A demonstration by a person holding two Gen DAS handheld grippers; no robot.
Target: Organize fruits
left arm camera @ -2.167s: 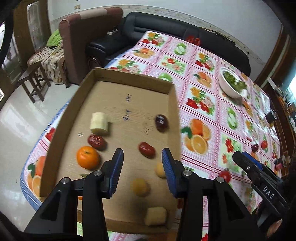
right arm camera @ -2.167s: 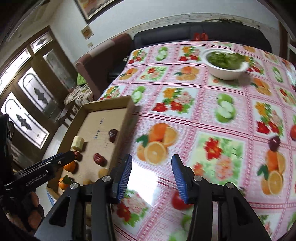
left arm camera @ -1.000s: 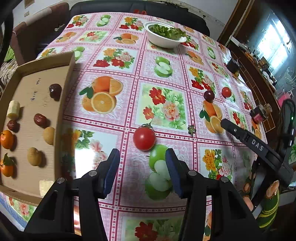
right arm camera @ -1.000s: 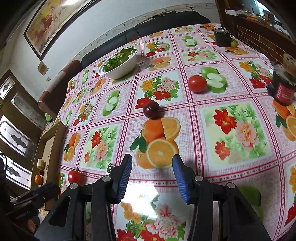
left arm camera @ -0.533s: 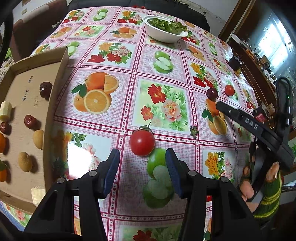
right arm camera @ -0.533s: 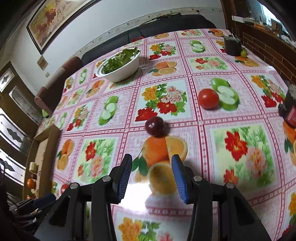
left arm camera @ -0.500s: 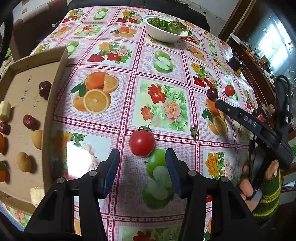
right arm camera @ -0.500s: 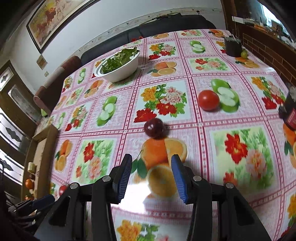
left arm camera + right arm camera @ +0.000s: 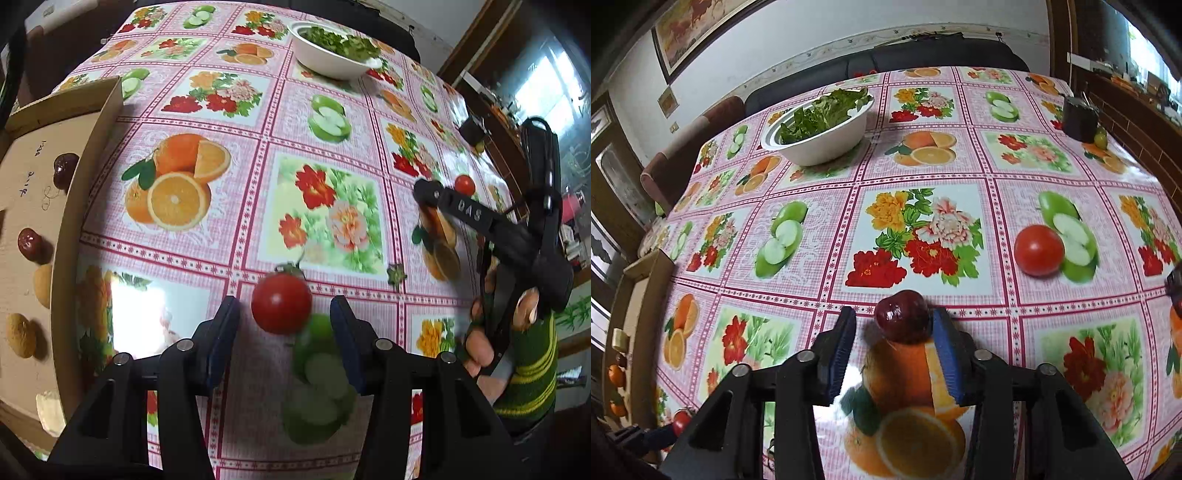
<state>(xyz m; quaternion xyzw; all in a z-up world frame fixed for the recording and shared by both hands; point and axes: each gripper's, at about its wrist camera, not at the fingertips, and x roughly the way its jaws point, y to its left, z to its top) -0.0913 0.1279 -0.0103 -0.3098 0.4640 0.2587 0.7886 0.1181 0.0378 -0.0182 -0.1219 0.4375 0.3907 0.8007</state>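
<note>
L gripper [image 9: 284,325] wide open, straddling round red stemmed tomato [image 9: 281,302] on tablecloth, nothing gripped; R gripper [image 9: 894,338] open too, dark-red glossy plum [image 9: 903,320] at its tips (both lined up for pickup, presumably); brown cardboard tray [image 9: 66,236] far left holds sorted fruit

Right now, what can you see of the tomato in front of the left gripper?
The tomato is round, glossy red and whole, with a green stem and calyx on its far side. It sits on the tablecloth at the edge of a printed green apple, between the tips of the left gripper, whose jaws are open and not touching it. Its outline is slightly blurred. The box lies off to its left.
</note>
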